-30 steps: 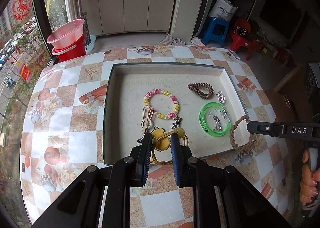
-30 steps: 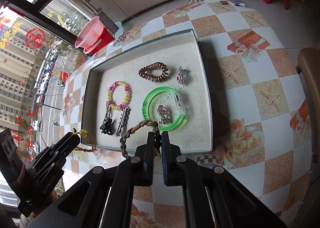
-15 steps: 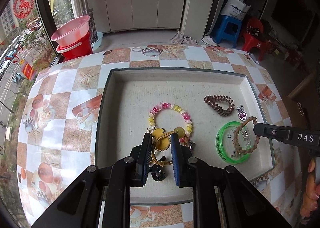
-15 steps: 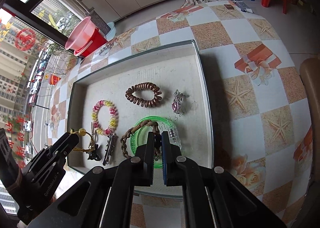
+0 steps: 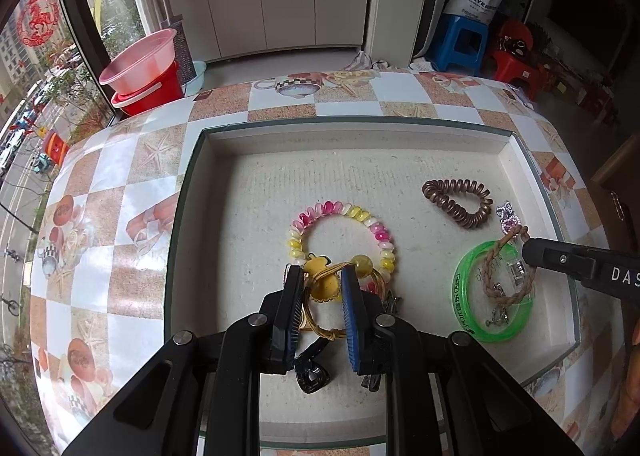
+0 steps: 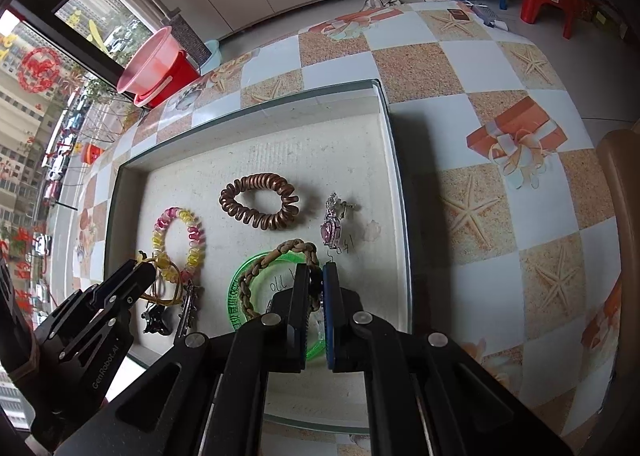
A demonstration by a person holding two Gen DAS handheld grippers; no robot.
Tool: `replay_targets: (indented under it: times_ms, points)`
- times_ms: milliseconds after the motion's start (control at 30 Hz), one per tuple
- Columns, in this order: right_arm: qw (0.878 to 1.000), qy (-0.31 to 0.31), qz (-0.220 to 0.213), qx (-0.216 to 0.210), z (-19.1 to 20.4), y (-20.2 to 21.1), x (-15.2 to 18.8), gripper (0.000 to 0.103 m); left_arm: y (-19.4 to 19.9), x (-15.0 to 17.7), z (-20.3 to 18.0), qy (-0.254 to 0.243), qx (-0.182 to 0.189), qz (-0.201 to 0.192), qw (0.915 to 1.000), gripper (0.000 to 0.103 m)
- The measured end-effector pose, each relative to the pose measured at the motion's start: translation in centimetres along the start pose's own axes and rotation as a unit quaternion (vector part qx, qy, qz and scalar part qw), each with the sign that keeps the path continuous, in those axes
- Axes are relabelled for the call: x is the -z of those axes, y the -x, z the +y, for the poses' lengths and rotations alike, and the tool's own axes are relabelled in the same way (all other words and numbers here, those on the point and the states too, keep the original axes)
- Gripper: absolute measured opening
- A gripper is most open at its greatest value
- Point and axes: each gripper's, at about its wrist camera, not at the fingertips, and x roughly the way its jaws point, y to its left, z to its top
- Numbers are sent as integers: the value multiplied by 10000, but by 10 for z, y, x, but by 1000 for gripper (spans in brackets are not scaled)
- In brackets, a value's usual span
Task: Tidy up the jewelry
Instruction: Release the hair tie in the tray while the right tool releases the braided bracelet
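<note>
A shallow grey tray [image 5: 344, 122] lies on the checkered table. My left gripper [image 5: 320, 276] is shut on a yellow hair tie [image 5: 322, 286] with a yellow charm and a bead. It hangs low over the tray's near part, at the pink-and-yellow bead bracelet [image 5: 340, 212]. My right gripper [image 6: 316, 270] is shut on a braided brown bracelet [image 6: 256, 280], whose loop hangs over the green bangle [image 6: 236, 292]. Each gripper shows in the other view: the right gripper [image 5: 530, 252] at the right edge and the left gripper [image 6: 140, 276] at the lower left.
Also in the tray are a brown coil hair tie [image 6: 260, 200], a pink gem earring [image 6: 332, 228], a black clip [image 5: 310, 374] and silver pieces inside the bangle. A pink basin [image 5: 140, 60] on a red bucket and a blue stool [image 5: 460, 40] stand on the floor beyond the table.
Both grippers have moved forward from the tray's near edge and lower over it, each with its piece still held. The braided bracelet now hangs over the green bangle.
</note>
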Motion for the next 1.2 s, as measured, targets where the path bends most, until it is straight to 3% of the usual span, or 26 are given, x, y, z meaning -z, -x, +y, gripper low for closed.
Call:
replay_targets:
  times_ms: [367, 900, 1067, 1133, 1200]
  points:
    - [9999, 67, -67, 121, 0, -8, -9, 7, -16, -4, -1, 22, -152, 36, 9999, 33]
    - [10000, -9, 58, -18, -2, -9, -9, 8, -12, -2, -6, -117, -280, 97, 9995, 33]
    - [9997, -138, 140, -135, -3, -8, -8, 20, -9, -3, -5, -124, -288, 139, 9994, 33]
    - [9997, -129, 106, -168, -2, -5, -6, 34, -7, -4, -3, -94, -292, 132, 9994, 33]
    - [9997, -103, 59, -199, 0, 0, -5, 42, -5, -4, -1, -52, -286, 117, 9995, 33]
